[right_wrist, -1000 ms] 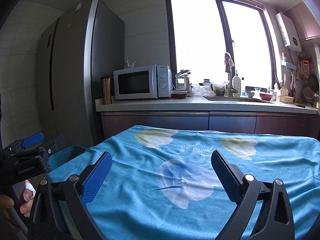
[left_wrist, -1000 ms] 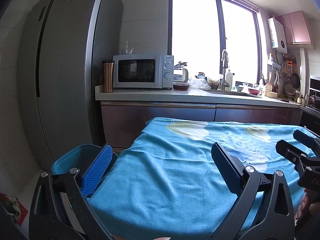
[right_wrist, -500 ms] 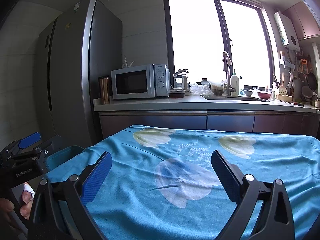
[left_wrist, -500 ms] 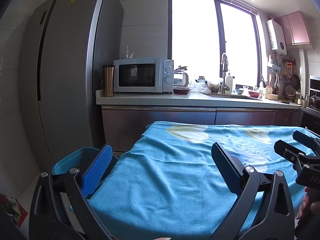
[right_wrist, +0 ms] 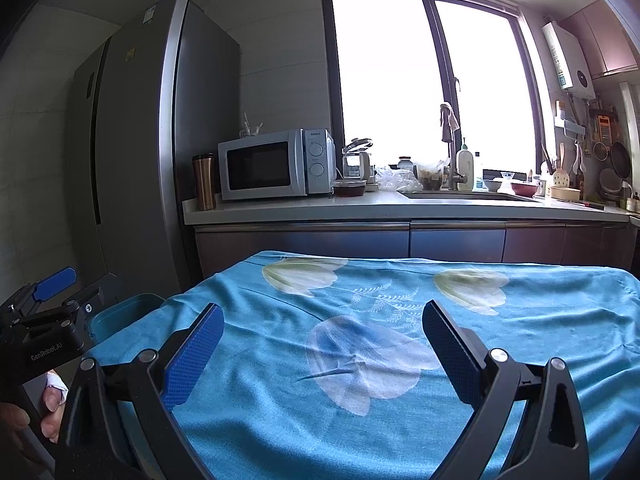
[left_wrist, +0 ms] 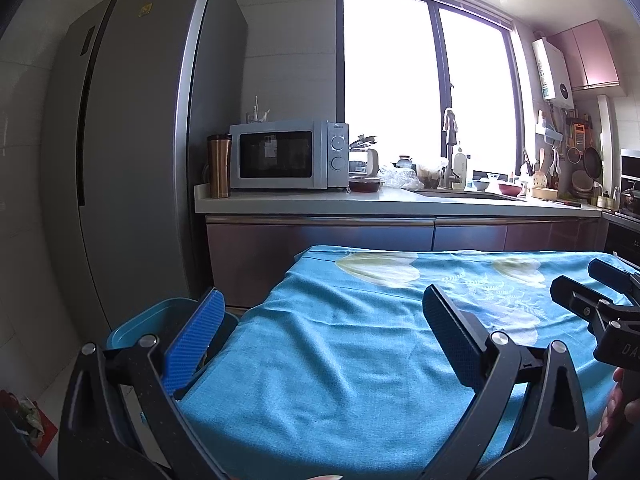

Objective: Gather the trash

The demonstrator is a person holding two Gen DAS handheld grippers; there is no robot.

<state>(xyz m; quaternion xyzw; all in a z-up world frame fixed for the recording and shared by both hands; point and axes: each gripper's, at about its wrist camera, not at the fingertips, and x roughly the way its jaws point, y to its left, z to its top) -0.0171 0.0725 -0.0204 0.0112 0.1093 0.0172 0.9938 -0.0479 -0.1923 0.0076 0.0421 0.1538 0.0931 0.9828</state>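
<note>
My left gripper is open and empty above the left part of a table covered with a blue flowered cloth. My right gripper is open and empty over the middle of the same cloth. A teal bin stands on the floor beside the table's left edge; it also shows in the right wrist view. Its inside is hidden. No trash shows on the cloth. Crumpled paper lies on the floor at far left. Each gripper shows at the edge of the other's view.
A tall grey fridge stands left of a kitchen counter behind the table. On the counter are a microwave, a copper tumbler, a clear plastic bag and a sink with dishes.
Both cameras have tilted up slightly, so the counter and table sit lower in view. Both grippers stay open and empty.
</note>
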